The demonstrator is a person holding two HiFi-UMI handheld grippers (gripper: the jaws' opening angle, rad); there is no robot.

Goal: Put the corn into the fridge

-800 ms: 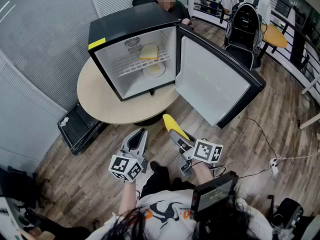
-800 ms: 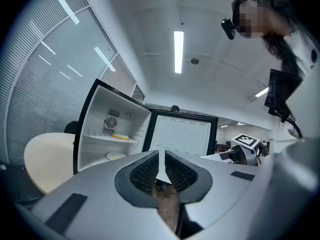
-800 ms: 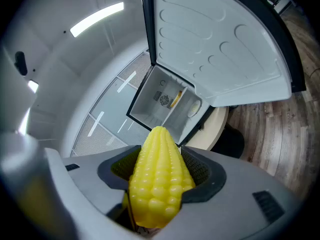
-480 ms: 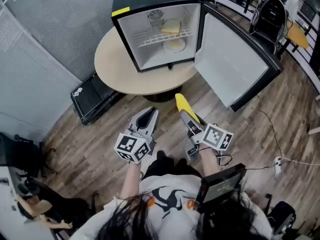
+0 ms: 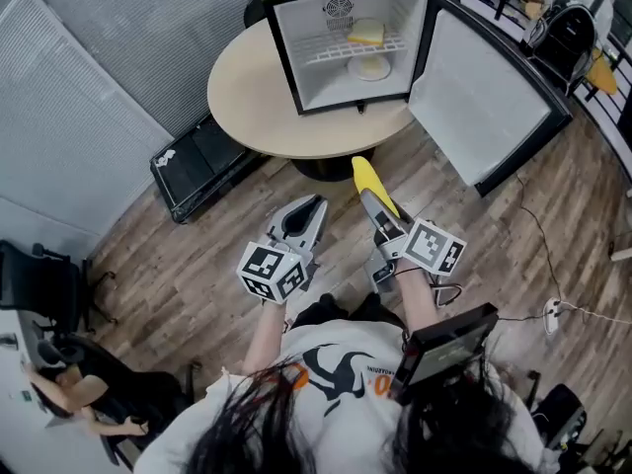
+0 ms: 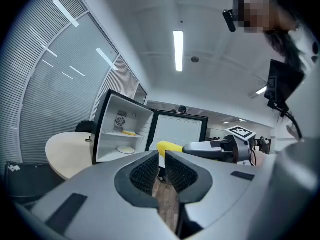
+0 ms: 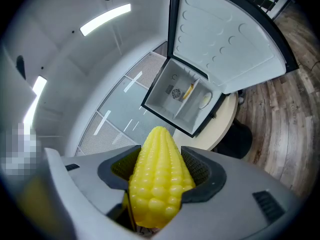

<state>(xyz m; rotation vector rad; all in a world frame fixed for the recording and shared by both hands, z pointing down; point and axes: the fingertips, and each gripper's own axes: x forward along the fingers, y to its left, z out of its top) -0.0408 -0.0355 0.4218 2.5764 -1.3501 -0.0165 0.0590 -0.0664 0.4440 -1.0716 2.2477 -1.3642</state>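
The right gripper (image 5: 379, 211) grasps a yellow corn cob (image 5: 366, 178) before the open mini fridge (image 5: 292, 55) at the round table's (image 5: 247, 97) far edge. The left gripper (image 5: 310, 208) is clenched, empty.

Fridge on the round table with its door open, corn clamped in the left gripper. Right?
No: the corn is clamped in the right gripper, as the right gripper view shows; the left gripper holds nothing. The fridge does stand open on the round table.
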